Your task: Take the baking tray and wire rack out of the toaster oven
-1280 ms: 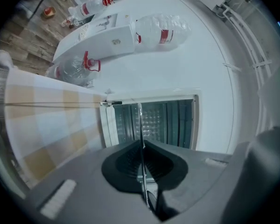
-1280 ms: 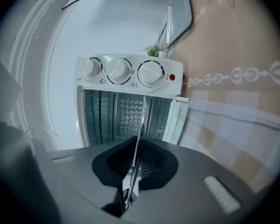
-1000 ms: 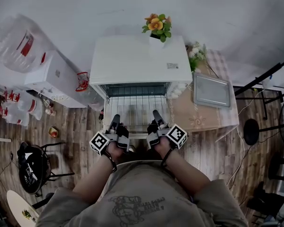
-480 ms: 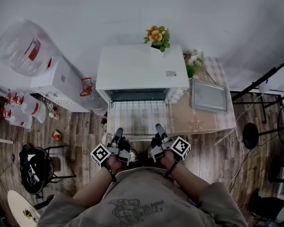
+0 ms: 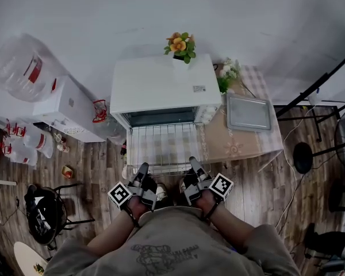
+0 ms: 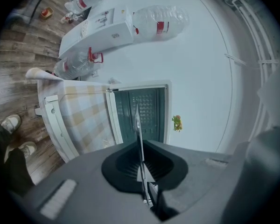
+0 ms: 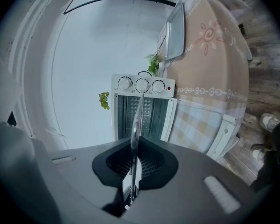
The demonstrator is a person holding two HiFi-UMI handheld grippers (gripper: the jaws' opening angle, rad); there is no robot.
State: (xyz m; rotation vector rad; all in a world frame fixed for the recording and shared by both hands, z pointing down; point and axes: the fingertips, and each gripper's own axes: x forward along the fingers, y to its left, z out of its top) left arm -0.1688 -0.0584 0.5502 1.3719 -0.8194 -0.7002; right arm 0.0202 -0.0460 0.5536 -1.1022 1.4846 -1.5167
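Two clamped grips, left gripper [image 5: 142,170] and right gripper [image 5: 194,164], pinch wire rack [image 5: 164,145] at its near edge just ahead; probably light, stiff, slippery thin wire

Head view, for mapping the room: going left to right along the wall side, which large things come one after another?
Clear water bottle → white dispenser → toaster oven → baking tray lying on the table.

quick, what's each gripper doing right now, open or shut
left gripper: shut on the near edge of the wire rack.
right gripper: shut on the same wire rack edge.
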